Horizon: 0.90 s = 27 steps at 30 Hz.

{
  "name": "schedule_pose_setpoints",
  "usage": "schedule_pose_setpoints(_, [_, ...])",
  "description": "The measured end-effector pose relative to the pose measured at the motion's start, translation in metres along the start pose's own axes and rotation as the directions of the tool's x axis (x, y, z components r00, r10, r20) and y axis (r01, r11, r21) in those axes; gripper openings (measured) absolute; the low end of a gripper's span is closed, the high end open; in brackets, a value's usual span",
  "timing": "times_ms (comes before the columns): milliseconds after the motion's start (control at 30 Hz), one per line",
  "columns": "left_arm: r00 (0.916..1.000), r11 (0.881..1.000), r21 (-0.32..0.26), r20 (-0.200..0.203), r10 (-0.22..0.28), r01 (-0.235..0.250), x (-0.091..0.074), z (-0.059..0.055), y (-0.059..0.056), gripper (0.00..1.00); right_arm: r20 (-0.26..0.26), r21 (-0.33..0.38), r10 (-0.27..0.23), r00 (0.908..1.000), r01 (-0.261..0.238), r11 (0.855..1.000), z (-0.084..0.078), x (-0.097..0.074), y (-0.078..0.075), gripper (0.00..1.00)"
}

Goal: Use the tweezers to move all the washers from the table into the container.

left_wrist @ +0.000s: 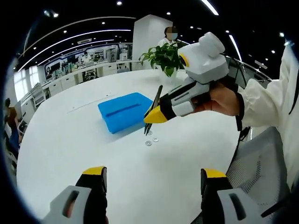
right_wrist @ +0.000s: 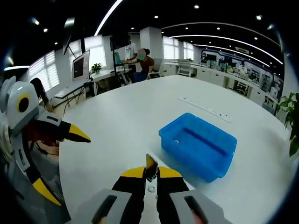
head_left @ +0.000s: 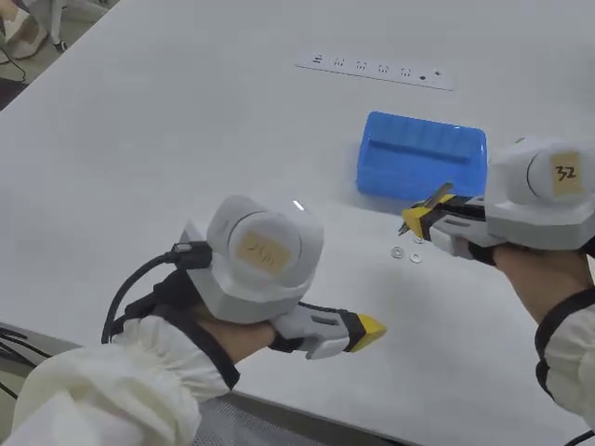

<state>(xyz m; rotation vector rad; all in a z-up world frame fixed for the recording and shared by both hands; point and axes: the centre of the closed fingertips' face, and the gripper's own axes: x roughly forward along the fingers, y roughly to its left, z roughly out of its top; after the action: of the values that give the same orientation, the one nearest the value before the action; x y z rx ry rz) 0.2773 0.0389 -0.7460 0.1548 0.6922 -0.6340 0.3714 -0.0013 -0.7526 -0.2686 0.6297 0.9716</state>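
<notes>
right hand-held gripper (head_left: 416, 220), at frame right, clenches tweezers (head_left: 429, 203) over two washers (head_left: 398, 252) on the counter (head_left: 186, 111) below the blue container (head_left: 423, 153); left hand-held gripper (left_wrist: 154, 172) released.

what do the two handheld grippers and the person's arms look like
The left gripper and right gripper have rounded white-grey bodies and black jaws with yellow tips. Each carries a tan sticker; the right one's reads 32. A black cable leaves the left. The sleeves are white with gathered cuffs.
</notes>
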Motion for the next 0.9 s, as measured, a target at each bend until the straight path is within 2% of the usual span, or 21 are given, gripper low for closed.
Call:
schedule_pose_setpoints(367, [0.9999,1.000,0.007,-0.013,-0.004,0.004,0.001,-0.004,-0.001,0.83,-0.061,0.028,0.017,0.9980,-0.016,0.999,-0.024,0.009,0.001,0.05])
schedule_pose_setpoints(600, [0.9998,1.000,0.002,-0.021,0.001,-0.001,0.001,-0.007,0.001,0.83,-0.075,0.036,0.016,0.9971,-0.013,0.999,-0.028,0.009,0.001,0.05])
schedule_pose_setpoints(900, [0.9996,1.000,0.009,-0.026,-0.007,0.007,0.005,-0.009,-0.003,0.82,-0.057,0.047,0.002,0.9984,0.000,0.999,-0.027,0.011,0.000,0.04])
